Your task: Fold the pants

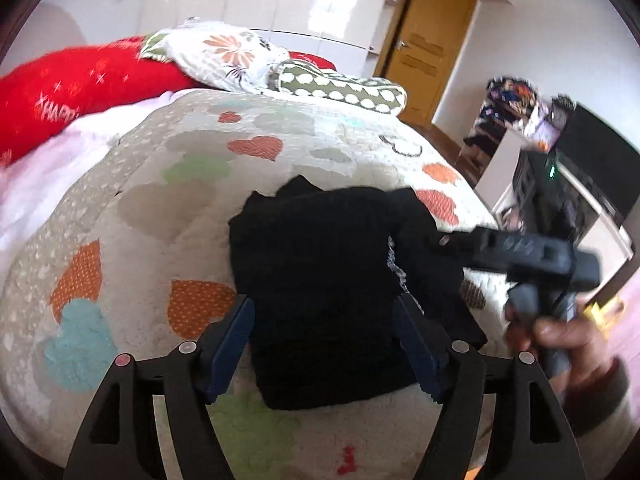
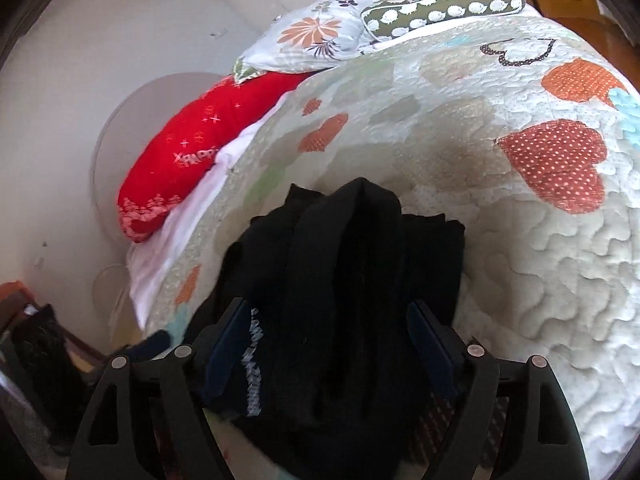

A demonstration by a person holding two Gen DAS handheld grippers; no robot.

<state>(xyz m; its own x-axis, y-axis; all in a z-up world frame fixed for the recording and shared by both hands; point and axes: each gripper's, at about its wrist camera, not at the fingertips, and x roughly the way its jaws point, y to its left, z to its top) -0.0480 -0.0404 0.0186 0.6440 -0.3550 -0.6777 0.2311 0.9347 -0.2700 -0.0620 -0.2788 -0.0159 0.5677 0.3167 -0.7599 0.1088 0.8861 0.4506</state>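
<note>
Black pants (image 1: pixel 332 280) sit folded into a compact bundle on the heart-patterned quilt (image 1: pixel 160 208), centre to lower centre of the left wrist view. Same bundle in the right wrist view (image 2: pixel 352 280): lower centre, stacked ridges of fabric, white lettering on the left edge near the bottom.

Left gripper (image 1: pixel 326 346): jaws spread wide, blue pads either side of the bundle's near end. Pads aren't pressing on the fabric; nothing held.

Right gripper (image 2: pixel 332 348): jaws also wide apart, bundle lies between and below the fingers. No pinch visible; nothing held. In the left wrist view it shows as a blurred dark body at right of frame (image 1: pixel 436 242), tip over the bundle's right edge, with a hand (image 1: pixel 560 340) on its grip at lower right. Contact with the fabric there: cannot tell, too blurred.

Background, upper left of both views: red pillow (image 1: pixel 72 88), floral pillow (image 1: pixel 224 56), green dotted bolster (image 1: pixel 340 84). Wooden door (image 1: pixel 428 44) upper right in the left wrist view.
</note>
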